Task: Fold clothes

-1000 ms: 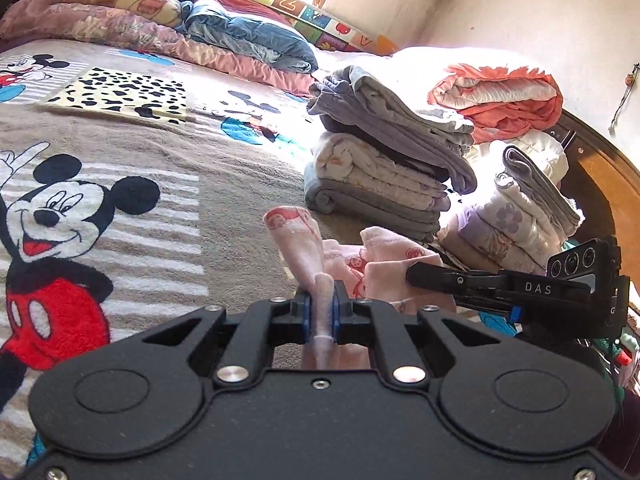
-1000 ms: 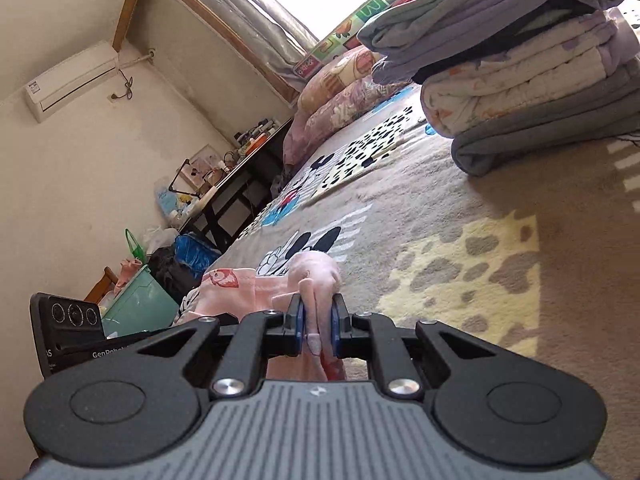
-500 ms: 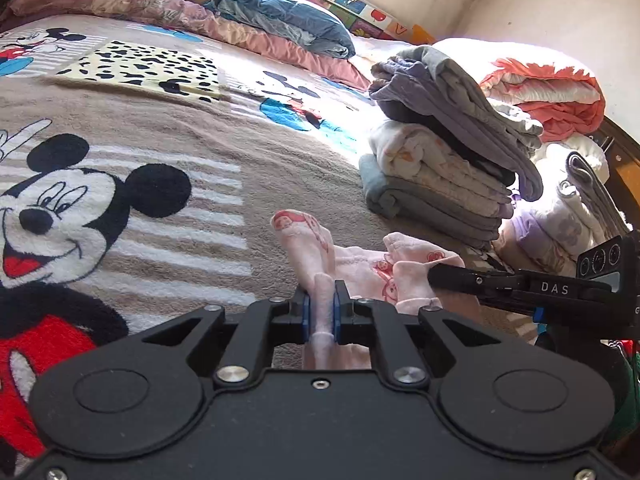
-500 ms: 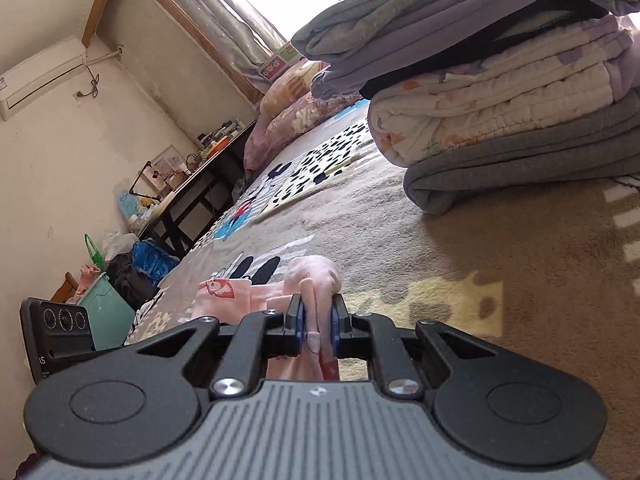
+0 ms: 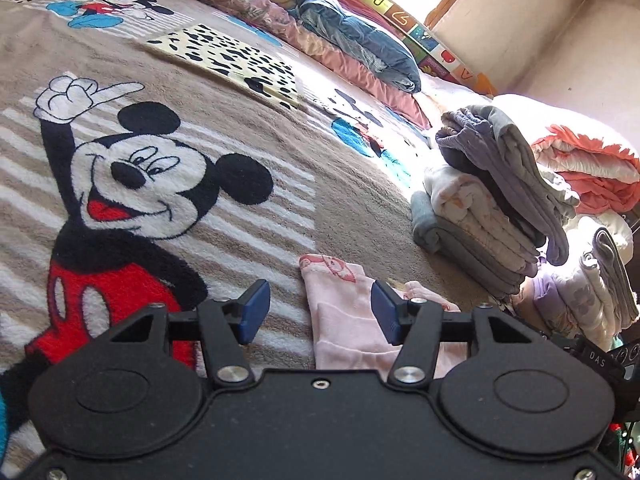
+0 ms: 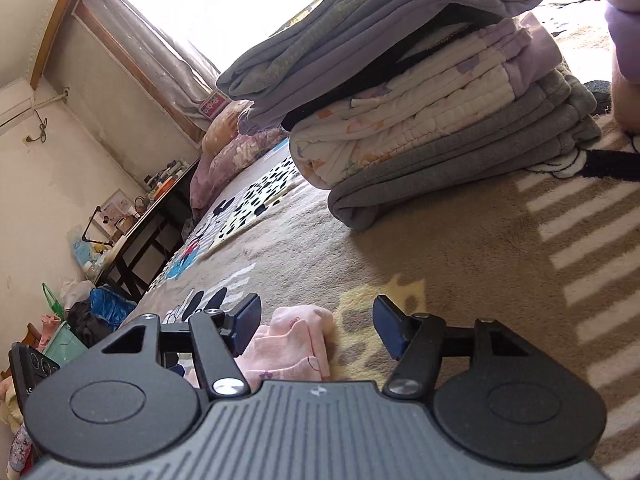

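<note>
1. The left gripper (image 5: 316, 314) has its jaws opening. The blue pads (image 5: 256, 310) stand apart with the pink garment (image 5: 344, 328) lying between them, touched by neither. This reads as a release, the cloth being laid down on purpose.

2. The right gripper (image 6: 318, 322) is likewise opening. Its pads flank the pink garment (image 6: 296, 344) at the lower centre of the right wrist view without pressing it, though the left pad sits very close to the fabric.

3. The garment rests flat on the Mickey Mouse blanket (image 5: 160, 184), low in both frames. Its printed hem points toward the upper part of the left wrist view. It lies on a bare patch of blanket, probably so there is room to work the folds.

4. The stack of folded clothes (image 5: 488, 216) sits at the right of the left wrist view and fills the upper right of the right wrist view (image 6: 420, 112). It is near the garment but apart from it, likely the place where finished pieces go.

5. Whether the garment is already doubled over is hard to tell, since the gripper bodies hide its near part. I judge one fold just laid, with more to come.
</note>
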Tool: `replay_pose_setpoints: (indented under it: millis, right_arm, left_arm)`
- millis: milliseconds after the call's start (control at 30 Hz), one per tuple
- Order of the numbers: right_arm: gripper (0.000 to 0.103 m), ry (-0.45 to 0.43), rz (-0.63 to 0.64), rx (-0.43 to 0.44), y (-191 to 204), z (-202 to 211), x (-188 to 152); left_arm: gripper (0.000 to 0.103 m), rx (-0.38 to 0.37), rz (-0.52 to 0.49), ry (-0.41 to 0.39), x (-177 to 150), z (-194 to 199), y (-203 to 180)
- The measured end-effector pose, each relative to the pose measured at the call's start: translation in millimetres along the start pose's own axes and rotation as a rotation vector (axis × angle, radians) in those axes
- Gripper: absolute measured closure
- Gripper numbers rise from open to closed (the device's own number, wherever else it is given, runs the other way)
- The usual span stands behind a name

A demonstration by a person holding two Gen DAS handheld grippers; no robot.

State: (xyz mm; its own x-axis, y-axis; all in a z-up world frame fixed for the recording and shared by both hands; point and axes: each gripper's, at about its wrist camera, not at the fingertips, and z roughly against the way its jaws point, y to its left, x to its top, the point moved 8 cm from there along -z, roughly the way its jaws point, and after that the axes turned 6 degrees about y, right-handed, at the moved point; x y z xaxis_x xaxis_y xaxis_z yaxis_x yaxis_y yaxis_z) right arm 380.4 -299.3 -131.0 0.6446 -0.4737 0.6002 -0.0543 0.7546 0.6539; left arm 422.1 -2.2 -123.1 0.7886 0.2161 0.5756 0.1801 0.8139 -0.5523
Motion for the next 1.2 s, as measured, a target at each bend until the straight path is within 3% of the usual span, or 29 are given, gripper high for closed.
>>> replay_pose_setpoints:
  millis: [200, 400, 633, 733, 867, 1000, 1067, 1200]
  right_arm:
    - [0.04, 0.048, 0.043, -0.006, 15, 26, -28]
    - [0.04, 0.063, 0.053, 0.002, 27, 60, -56]
    - [0.038, 0.123, 0.003, 0.032, 34, 101, -114]
    - [0.035, 0.142, -0.027, 0.034, 35, 116, -138]
    - [0.035, 0.114, -0.089, 0.04, 25, 118, -148]
    - [0.034, 0.055, -0.09, 0.042, 21, 111, -146]
    - [0.031, 0.036, -0.032, 0.027, 27, 108, -149]
    - [0.015, -0.001, 0.078, 0.022, 37, 100, -153]
  left_arm:
    - [0.049, -0.02, 0.029, 0.01, -14, 6, -13]
    - [0.052, 0.071, -0.103, 0.043, -27, 0, -23]
    - [0.071, 0.156, -0.187, 0.047, -32, -7, -19]
    - [0.085, 0.156, -0.201, 0.05, -32, -10, -19]
    - [0.095, 0.184, -0.252, 0.035, -33, -8, -24]
    - [0.097, 0.205, -0.268, 0.016, -31, -1, -25]
    - [0.098, 0.219, -0.272, -0.001, -29, 5, -23]
    - [0.098, 0.226, -0.241, -0.038, -22, 20, -15]
